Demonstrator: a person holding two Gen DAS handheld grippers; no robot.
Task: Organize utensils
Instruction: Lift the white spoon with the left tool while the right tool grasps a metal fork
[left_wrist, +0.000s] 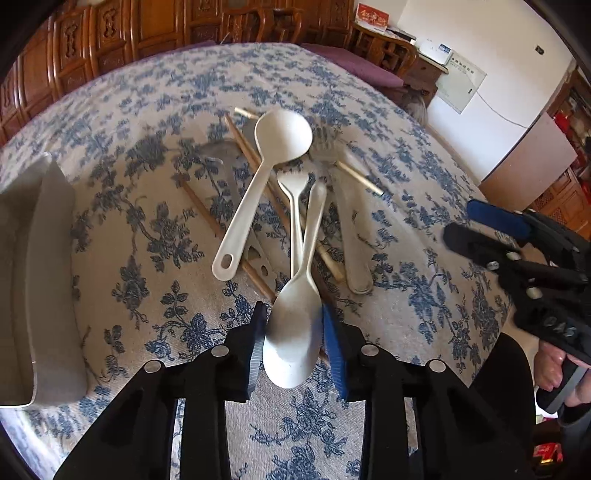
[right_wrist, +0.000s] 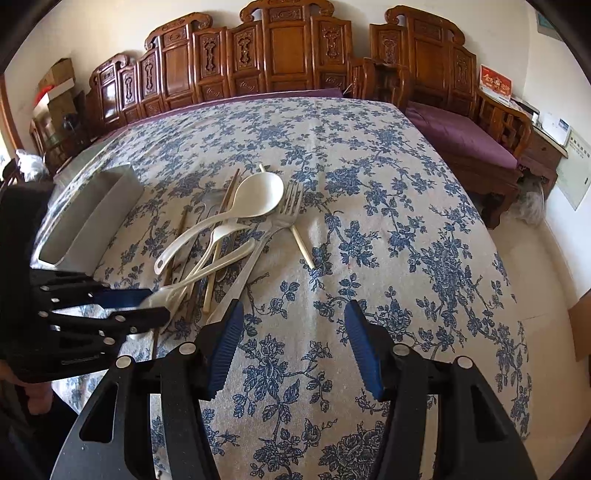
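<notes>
We've got the left gripper (left_wrist: 293, 341) clamped on the bowl of a white spoon (left_wrist: 295, 328), its handle resting across the utensil pile (left_wrist: 291, 192) on the floral tablecloth (right_wrist: 369, 229). Our right gripper (right_wrist: 295, 347) hovers with fingers spread, empty, beside the pile. A grey tray (right_wrist: 92, 218) sits left.
</notes>
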